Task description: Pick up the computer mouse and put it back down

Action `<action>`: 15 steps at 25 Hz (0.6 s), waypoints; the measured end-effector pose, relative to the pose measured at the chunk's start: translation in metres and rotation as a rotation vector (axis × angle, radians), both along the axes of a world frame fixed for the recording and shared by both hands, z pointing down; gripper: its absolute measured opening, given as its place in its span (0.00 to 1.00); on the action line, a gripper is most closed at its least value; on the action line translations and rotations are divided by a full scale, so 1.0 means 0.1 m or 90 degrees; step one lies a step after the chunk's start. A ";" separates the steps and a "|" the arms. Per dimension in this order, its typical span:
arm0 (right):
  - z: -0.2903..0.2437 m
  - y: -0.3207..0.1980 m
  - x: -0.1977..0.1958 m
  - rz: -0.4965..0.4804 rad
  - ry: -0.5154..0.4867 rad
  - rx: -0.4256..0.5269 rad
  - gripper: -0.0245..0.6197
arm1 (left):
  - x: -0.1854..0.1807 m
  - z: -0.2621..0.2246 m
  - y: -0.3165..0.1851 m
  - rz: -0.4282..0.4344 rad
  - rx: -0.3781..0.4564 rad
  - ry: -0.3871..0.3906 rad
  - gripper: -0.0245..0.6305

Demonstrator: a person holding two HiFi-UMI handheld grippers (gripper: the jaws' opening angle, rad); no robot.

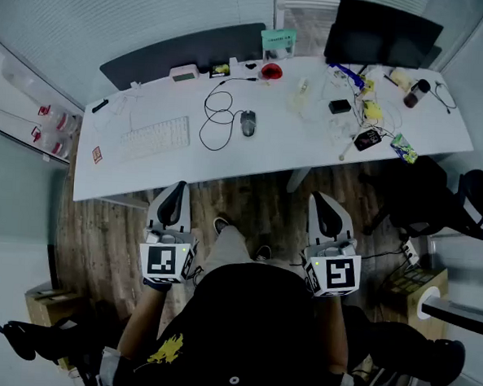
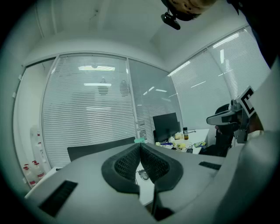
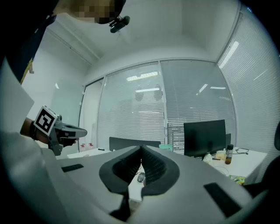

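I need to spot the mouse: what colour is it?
The mouse is dark grey; best seen in the head view.

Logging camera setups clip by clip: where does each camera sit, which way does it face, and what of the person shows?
Head view: on the person's head, facing steeply down at the desk and computer mouse; torso, left gripper and right gripper show.
Left gripper view: on the left gripper, facing forward toward the desk and monitor; its shut, empty jaws and the right gripper show.
Right gripper view: on the right gripper, facing likewise; its shut, empty jaws and the left gripper show.
Shared: all three show the computer mouse.
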State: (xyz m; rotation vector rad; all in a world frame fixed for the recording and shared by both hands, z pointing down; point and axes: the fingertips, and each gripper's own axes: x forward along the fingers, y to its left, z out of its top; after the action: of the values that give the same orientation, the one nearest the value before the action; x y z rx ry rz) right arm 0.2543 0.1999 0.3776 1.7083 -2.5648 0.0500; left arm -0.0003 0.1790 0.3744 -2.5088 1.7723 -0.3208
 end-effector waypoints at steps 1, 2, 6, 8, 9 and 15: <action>0.00 -0.01 -0.01 0.000 0.002 0.000 0.06 | -0.01 0.00 -0.01 -0.001 -0.001 0.000 0.06; 0.00 -0.02 -0.03 0.000 0.002 0.000 0.06 | -0.02 -0.01 -0.02 -0.002 -0.002 -0.001 0.06; 0.01 -0.09 -0.06 0.003 -0.040 -0.003 0.06 | -0.07 0.02 -0.09 -0.002 -0.005 0.000 0.06; 0.04 -0.15 -0.08 0.001 -0.052 -0.009 0.14 | -0.10 0.02 -0.16 -0.006 -0.006 0.005 0.06; 0.07 -0.20 -0.10 0.003 -0.050 -0.016 0.20 | -0.12 0.03 -0.20 -0.009 -0.007 0.009 0.06; 0.26 -0.52 -0.21 0.023 -0.065 -0.056 0.47 | -0.30 0.18 -0.51 -0.015 -0.022 0.007 0.08</action>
State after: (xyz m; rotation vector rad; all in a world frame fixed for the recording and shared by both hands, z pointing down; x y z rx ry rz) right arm 0.2333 0.1484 0.4035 1.7634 -2.5598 0.2527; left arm -0.0306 0.1278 0.3929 -2.5189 1.8179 -0.3414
